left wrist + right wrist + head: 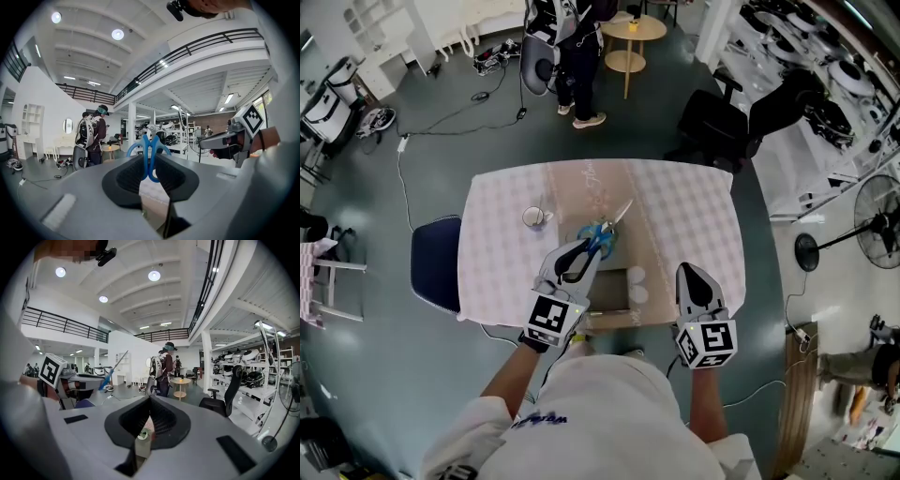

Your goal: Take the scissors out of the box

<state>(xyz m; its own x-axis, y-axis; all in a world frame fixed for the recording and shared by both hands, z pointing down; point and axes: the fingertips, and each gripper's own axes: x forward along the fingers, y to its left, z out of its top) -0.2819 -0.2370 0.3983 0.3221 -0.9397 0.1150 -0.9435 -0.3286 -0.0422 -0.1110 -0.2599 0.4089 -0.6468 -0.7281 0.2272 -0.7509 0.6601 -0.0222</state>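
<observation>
One gripper has the job in hand: the left gripper [579, 261] is closed narrowly on the blue handles of the scissors [605, 234], which stand between its jaws with the blades pointing up and away. The scissors look lifted clear of the box [609, 321], above the counter [694, 225] just past the box's far edge. The right gripper [689, 274] hangs beside the box with its jaws fully together and nothing in them.

To finish well, I would keep the hold firm, since the loops are thin and could swivel between the pads. I would carry the scissors sideways to a bare part of the cloth, lower them until the blades lie flat, and only then let go. The tip should stay turned away from the body, and the cup [534, 217] at the left needs a wide berth.

A pale checked cloth covers the counter. A blue chair [434, 262] stands at its left side. Beyond, on a grey floor, a person [578, 56] stands near a round table [634, 30], and a fan [877, 225] stands at the right.
</observation>
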